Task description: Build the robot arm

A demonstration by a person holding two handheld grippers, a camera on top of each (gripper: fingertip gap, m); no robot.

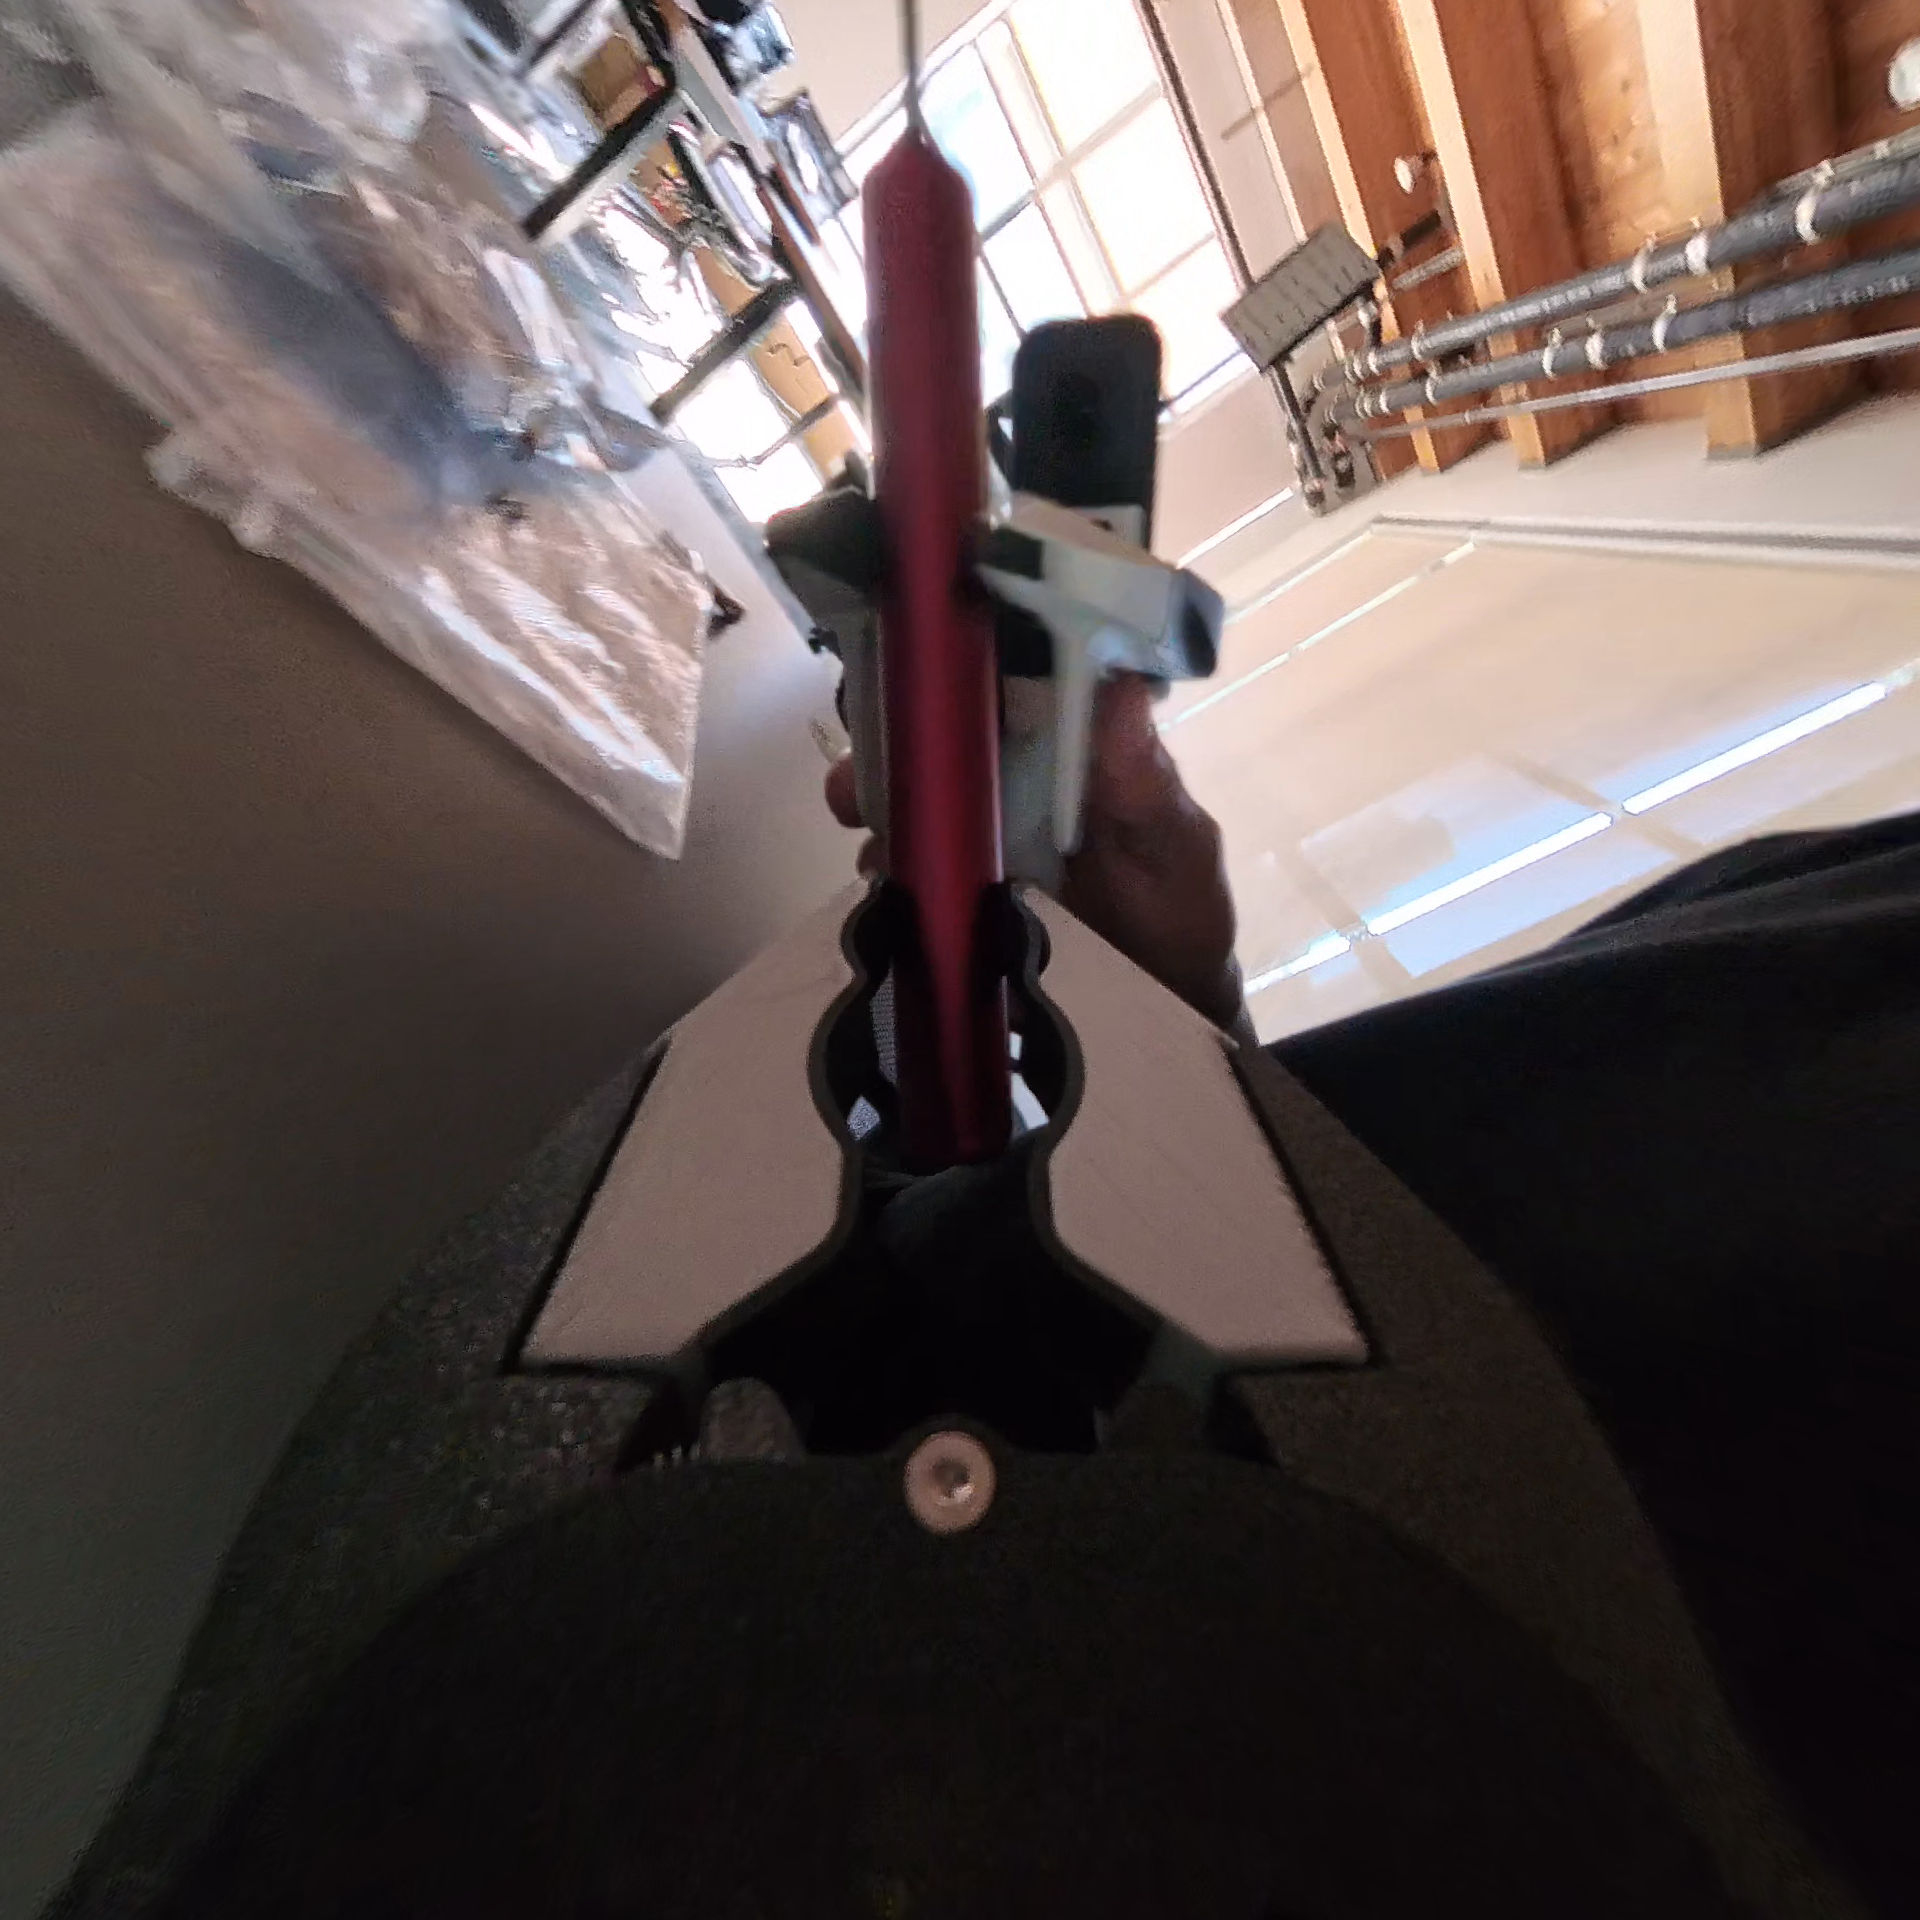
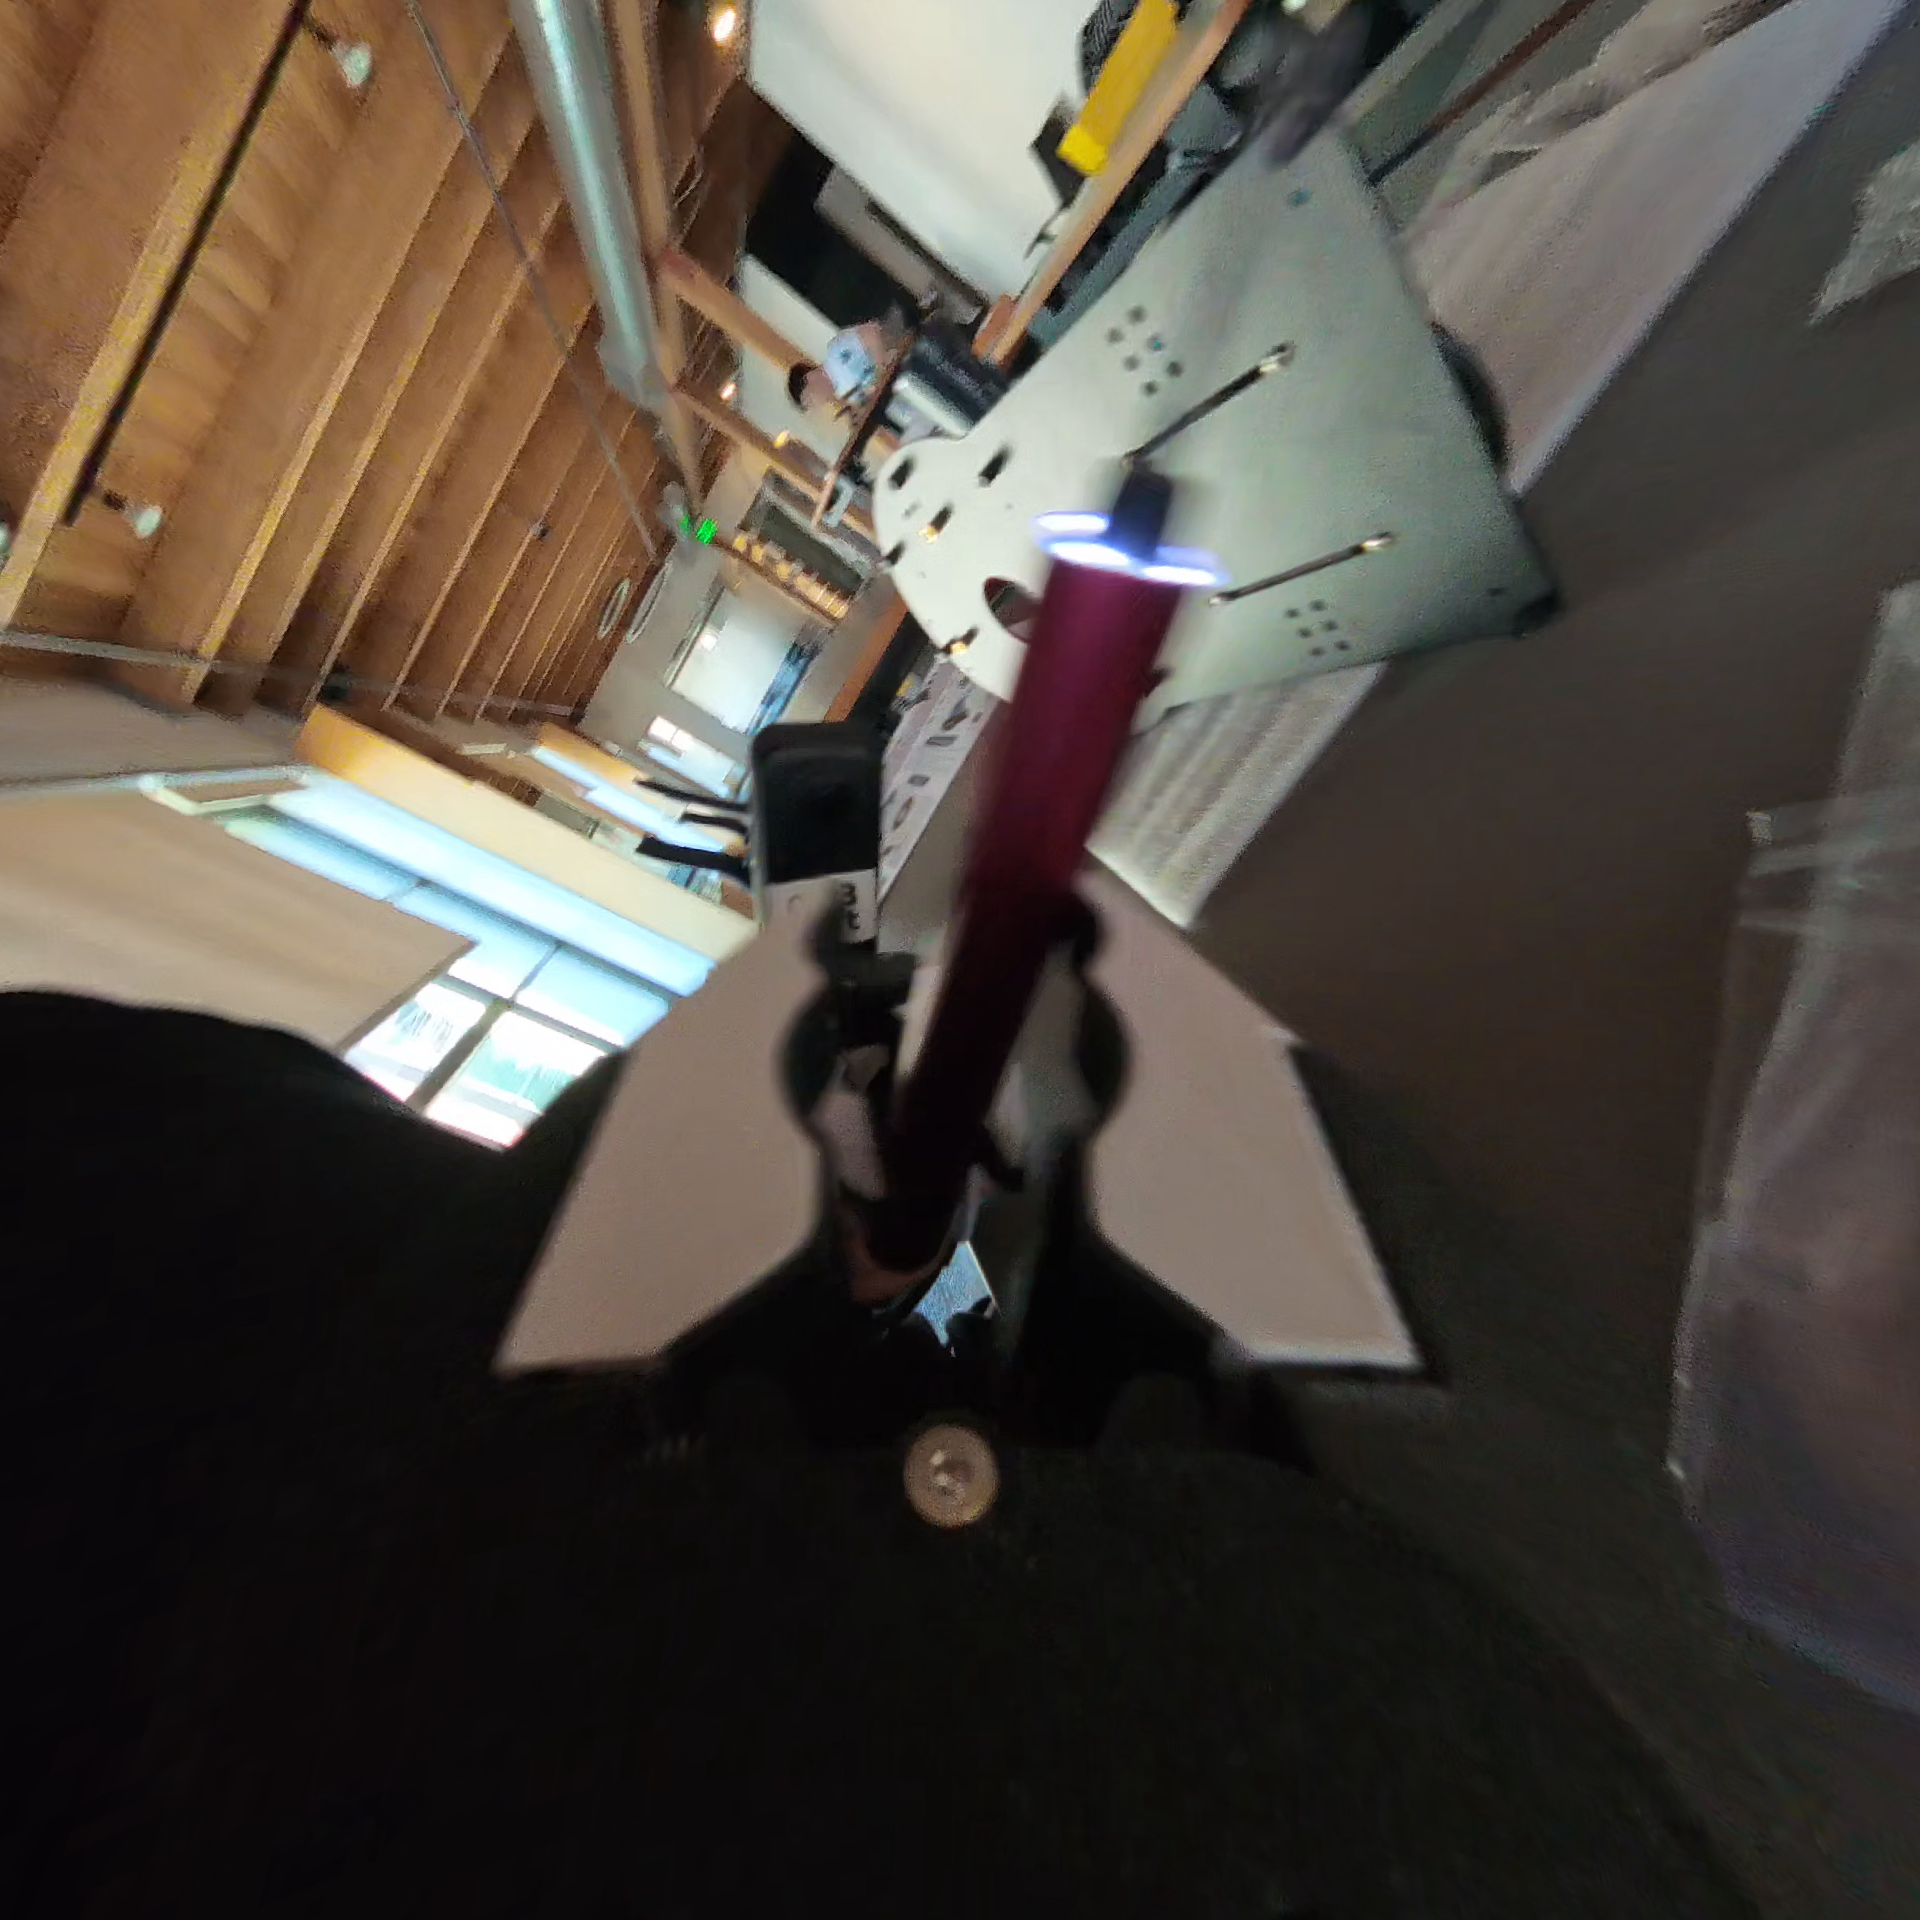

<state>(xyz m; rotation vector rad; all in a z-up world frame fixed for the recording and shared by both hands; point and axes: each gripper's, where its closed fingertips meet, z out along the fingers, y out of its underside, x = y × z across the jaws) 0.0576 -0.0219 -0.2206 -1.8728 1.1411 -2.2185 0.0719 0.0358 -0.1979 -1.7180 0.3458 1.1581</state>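
Observation:
A dark red pen-shaped power tool (image 1: 925, 520) with a thin metal bit runs forward out of my left gripper (image 1: 945, 904), which is shut on its rear part. Farther along, my right gripper (image 1: 1091, 613) clamps the same tool from the side, held by a hand (image 1: 1153, 842). In the right wrist view the tool (image 2: 1049, 779) leaves my shut right gripper (image 2: 987, 966), and a white light ring (image 2: 1127, 551) glows at its front end. That end is close in front of a grey metal plate (image 2: 1330, 447) with holes and pins. The left gripper's black camera (image 2: 816, 821) shows beside the tool.
Clear plastic bags (image 1: 416, 468) lie on the brown table (image 1: 260, 935), and more (image 2: 1818, 1143) lie to the right. A dark sleeve (image 1: 1610, 1247) fills the lower right. Both views are tilted and show the wooden ceiling and windows. Tip to tip, the grippers are about 6 cm apart.

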